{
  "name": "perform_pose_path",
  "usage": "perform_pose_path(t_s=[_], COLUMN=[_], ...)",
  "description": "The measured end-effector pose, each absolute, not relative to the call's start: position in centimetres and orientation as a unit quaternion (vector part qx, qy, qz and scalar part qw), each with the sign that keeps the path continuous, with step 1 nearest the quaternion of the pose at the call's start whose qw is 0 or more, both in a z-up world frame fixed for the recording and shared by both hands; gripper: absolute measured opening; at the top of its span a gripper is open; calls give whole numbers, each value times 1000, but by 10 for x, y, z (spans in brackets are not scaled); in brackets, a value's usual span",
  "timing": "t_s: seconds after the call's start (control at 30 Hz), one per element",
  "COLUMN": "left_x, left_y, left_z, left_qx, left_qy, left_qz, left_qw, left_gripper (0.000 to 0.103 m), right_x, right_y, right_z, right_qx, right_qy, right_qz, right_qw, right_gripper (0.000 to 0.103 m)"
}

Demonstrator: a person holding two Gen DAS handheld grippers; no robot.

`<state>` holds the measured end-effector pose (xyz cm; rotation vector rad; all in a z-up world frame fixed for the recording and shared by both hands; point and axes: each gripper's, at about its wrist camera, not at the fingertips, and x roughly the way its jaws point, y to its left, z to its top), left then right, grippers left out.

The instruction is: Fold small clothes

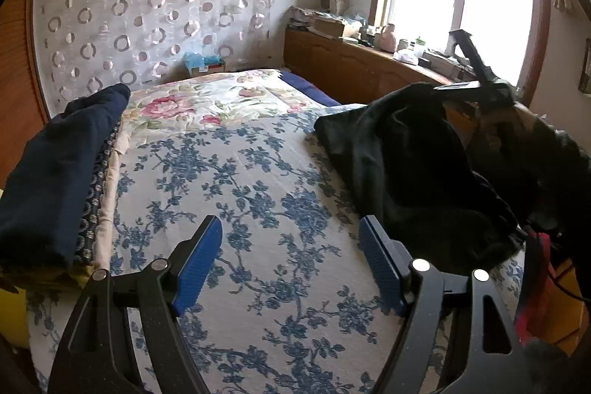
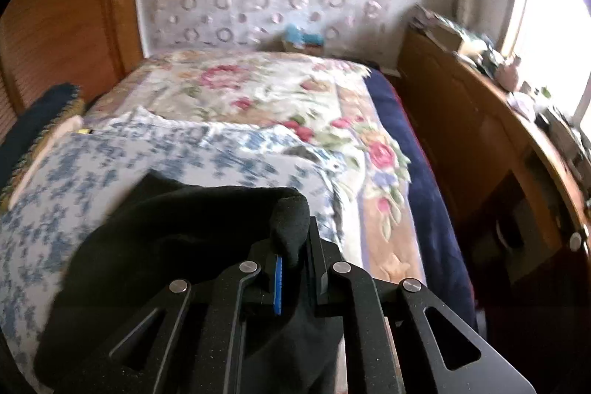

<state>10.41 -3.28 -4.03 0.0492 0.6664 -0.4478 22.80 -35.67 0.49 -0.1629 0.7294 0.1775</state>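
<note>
A black garment [image 1: 410, 168] lies bunched on the right side of the blue-flowered bedspread [image 1: 255, 194]. My right gripper [image 2: 291, 246] is shut on a fold of this black garment [image 2: 177, 239], which drapes down to its left; in the left wrist view the right gripper [image 1: 476, 87] holds the cloth's far top edge lifted. My left gripper [image 1: 290, 239] hovers open over bare bedspread, left of the garment, with nothing between its blue pads [image 1: 199, 264].
A stack of folded clothes, navy on top [image 1: 62, 172], sits at the bed's left edge. A pink-flowered quilt [image 1: 207, 102] covers the far half of the bed. A wooden cabinet [image 1: 354, 69] cluttered with items runs under the window at the right.
</note>
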Motion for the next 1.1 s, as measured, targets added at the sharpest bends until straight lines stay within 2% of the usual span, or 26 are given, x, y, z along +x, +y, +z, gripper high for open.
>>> perform_pose_path(t_s=[0.23, 0.33, 0.37, 0.8, 1.1], left_x=[103, 102, 101, 94, 91], left_y=[-47, -56, -59, -94, -110], left_z=[-45, -46, -47, -51, -63], left_qx=[29, 33, 34, 47, 45], left_qy=[332, 335, 335, 340, 352], left_qz=[-231, -238, -241, -266, -284], left_qw=[914, 911, 910, 901, 891], left_gripper=[77, 77, 77, 77, 77], right_x=[250, 247, 245, 108, 41], right_y=[-351, -360, -362, -367, -365], right_z=[-13, -3, 1, -4, -31], right_qx=[-78, -75, -72, -64, -64], right_qy=[389, 386, 382, 331, 350], right_qz=[61, 42, 39, 85, 109], right_qw=[916, 919, 921, 938, 928], right_gripper=[11, 38, 39, 39, 39])
